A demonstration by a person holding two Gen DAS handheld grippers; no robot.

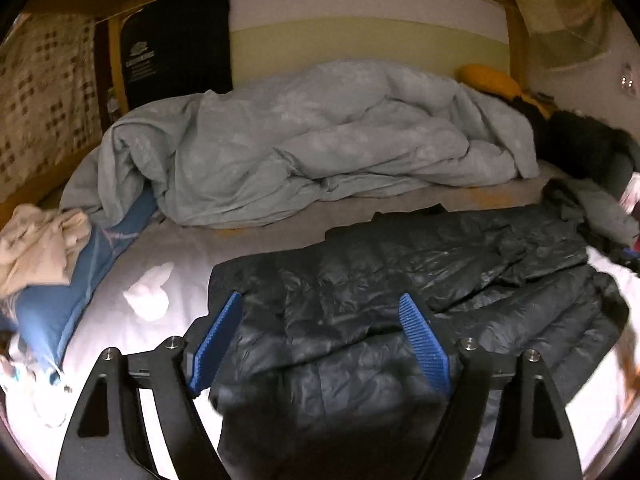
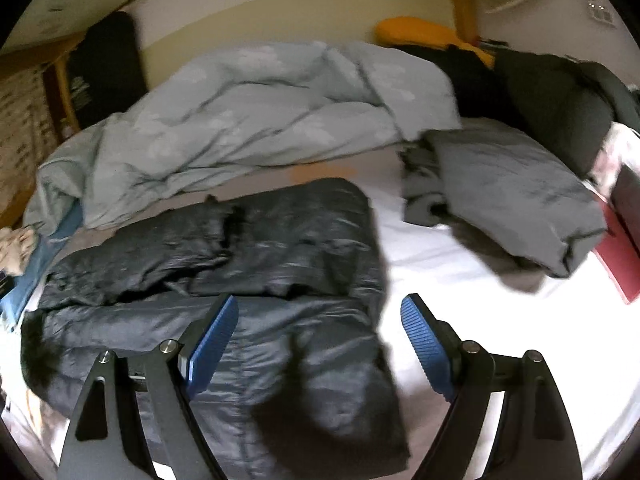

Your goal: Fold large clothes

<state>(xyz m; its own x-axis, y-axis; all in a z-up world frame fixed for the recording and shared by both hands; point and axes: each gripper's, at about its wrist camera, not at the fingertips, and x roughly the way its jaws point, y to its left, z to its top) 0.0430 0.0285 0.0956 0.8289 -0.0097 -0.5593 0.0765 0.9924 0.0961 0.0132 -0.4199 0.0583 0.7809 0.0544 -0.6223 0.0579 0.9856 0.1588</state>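
The black puffer coat [image 1: 420, 276] lies spread on the bed [image 2: 460, 256], partly folded. Left tongs [image 1: 320, 340] and right tongs [image 2: 320, 340] both gape apart, holding nothing. Light, soft, slippery; likely best pinched at a hem or seam edge

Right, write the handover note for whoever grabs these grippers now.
Left gripper: open, nothing held, above the black puffer coat.
Right gripper: open, empty, over the coat's right edge.
Coat lies on the white bed sheet, already partly folded over itself, fur hood at the left end.
Grey garment sits folded at the right; rumpled duvet behind.
Left: finish folding the coat down smaller, then check the beige clothes at the far left.
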